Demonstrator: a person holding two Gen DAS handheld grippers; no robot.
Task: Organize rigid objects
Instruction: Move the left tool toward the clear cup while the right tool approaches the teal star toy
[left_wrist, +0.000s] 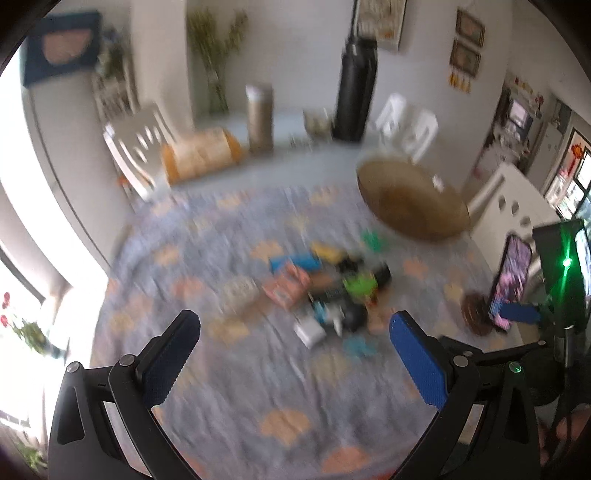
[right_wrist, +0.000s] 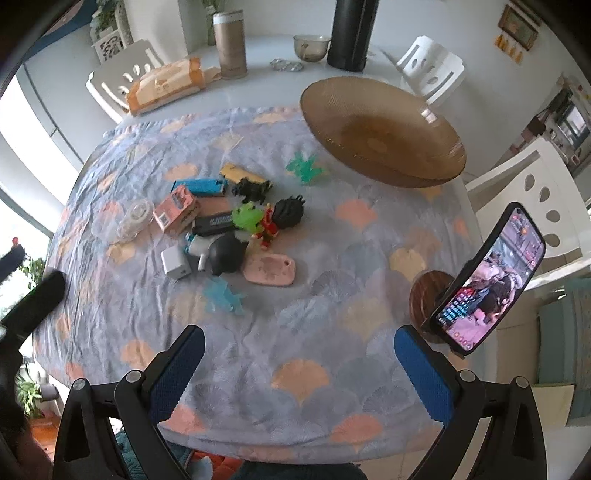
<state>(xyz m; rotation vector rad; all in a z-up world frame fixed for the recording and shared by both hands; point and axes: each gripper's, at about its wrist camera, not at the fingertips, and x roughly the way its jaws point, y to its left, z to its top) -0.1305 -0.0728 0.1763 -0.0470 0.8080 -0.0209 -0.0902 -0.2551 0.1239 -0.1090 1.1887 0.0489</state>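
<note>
A heap of small rigid things lies mid-table on the patterned cloth (right_wrist: 295, 314): a pink box (right_wrist: 177, 213), a blue box (right_wrist: 199, 186), a green frog toy (right_wrist: 246, 218), a black spiky figure (right_wrist: 289, 212), a white cube (right_wrist: 175, 264), a pink flat case (right_wrist: 269, 268) and a light-blue toy (right_wrist: 223, 295). A wide brown glass bowl (right_wrist: 380, 129) stands behind them, empty. My right gripper (right_wrist: 299, 354) hangs open over the near cloth. My left gripper (left_wrist: 295, 339) is open too, short of the blurred heap (left_wrist: 325, 288).
A phone (right_wrist: 487, 284) on a round wooden stand (right_wrist: 424, 295) is at the right edge. At the back stand a tall black flask (right_wrist: 351, 33), a beige canister (right_wrist: 231, 44), a small glass bowl (right_wrist: 312, 46) and a bread bag (right_wrist: 166, 85). White chairs (right_wrist: 432, 70) ring the table.
</note>
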